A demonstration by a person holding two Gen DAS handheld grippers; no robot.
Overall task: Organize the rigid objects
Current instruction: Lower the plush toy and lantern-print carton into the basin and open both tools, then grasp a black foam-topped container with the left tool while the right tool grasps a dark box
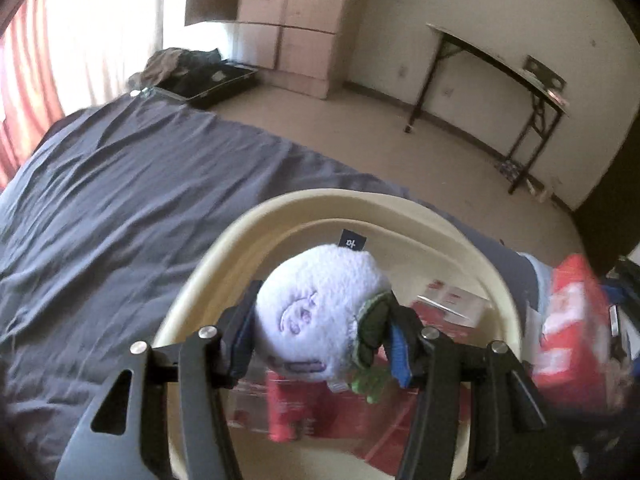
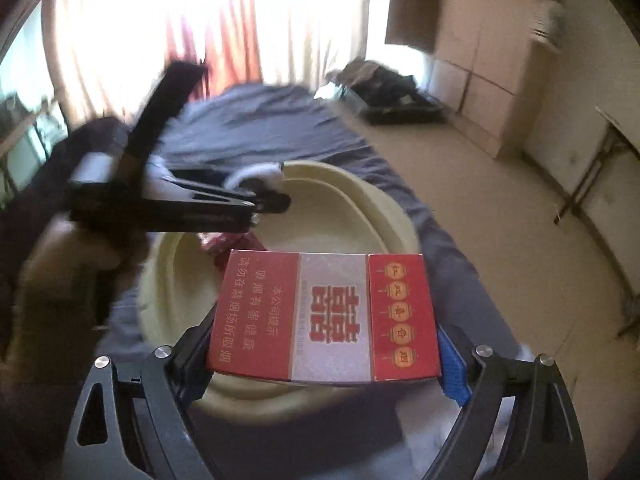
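My left gripper is shut on a white plush toy with purple stitching and a green part, held over a cream basin. Red boxes lie in the basin beneath it. My right gripper is shut on a red and silver box, gripped by its two short ends above the near rim of the basin. In the right wrist view the left gripper and a hand reach in from the left with the plush toy. The box appears blurred at the right of the left wrist view.
The basin sits on a bed with a grey sheet. A black case with clothes lies on the floor beyond the bed. A pale wardrobe and a folding table stand by the walls. Red curtains hang at the window.
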